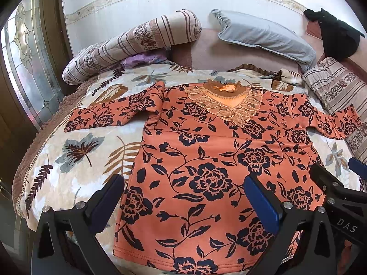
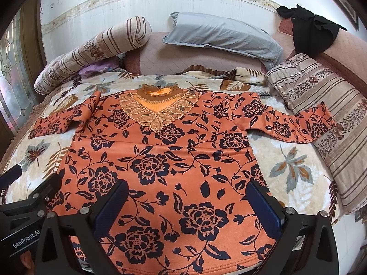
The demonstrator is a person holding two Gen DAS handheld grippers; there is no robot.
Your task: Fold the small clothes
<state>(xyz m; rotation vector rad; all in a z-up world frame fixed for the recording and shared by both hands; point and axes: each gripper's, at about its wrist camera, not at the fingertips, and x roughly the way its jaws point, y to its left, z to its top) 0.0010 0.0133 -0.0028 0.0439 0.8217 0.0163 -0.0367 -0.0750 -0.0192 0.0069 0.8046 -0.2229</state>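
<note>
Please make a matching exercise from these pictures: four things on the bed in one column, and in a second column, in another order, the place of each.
Things
1. orange floral blouse
2. grey-blue pillow
3. black cloth
4. small purple fabric

Places
A. draped over the pink headboard corner on the right
B. leaning against the headboard, centre
C. tucked under the striped bolster on the left
D. spread flat on the leaf-print bedspread

Pairs: 1-D, 2-B, 3-A, 4-C

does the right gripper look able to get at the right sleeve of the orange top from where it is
Probably yes. The right gripper hangs open over the hem, and the right sleeve lies flat and uncovered on the bedspread, its cuff against the striped pillow.
</note>
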